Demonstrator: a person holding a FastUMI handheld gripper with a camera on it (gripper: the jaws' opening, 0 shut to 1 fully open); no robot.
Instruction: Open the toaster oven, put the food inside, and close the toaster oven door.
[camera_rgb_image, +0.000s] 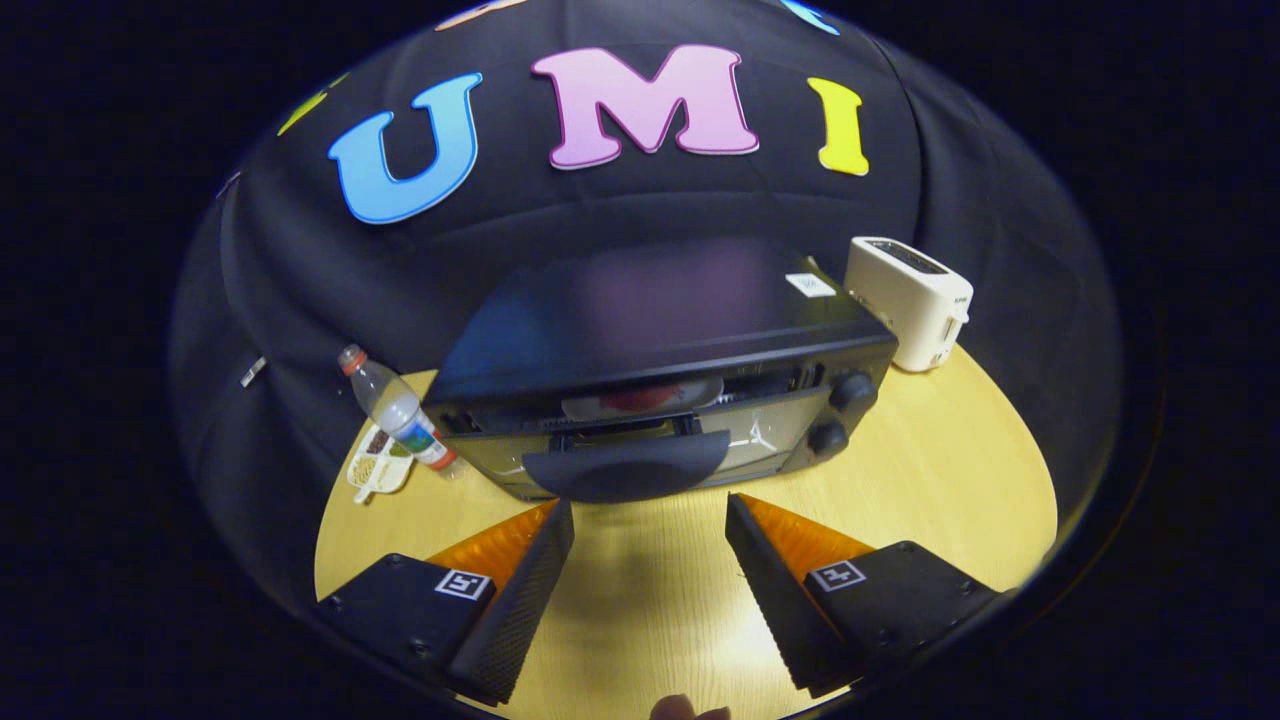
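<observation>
A black toaster oven (660, 340) stands on the wooden table (930, 480) just ahead of my fingers. Its door (640, 445) is tilted partly open, with the dark handle (625, 468) sticking out toward me. Through the gap at the top of the door I see a plate with reddish food (643, 399) inside the oven. Two knobs (852, 391) sit on the oven's right side. My gripper (650, 520) is open, fingers spread wide a little short of the handle, with nothing between them.
A white toaster (908, 298) stands behind the oven to the right. To the oven's left a clear water bottle (398, 410) leans over a small white snack tray (380, 468). A fingertip (685, 708) shows behind the fingers.
</observation>
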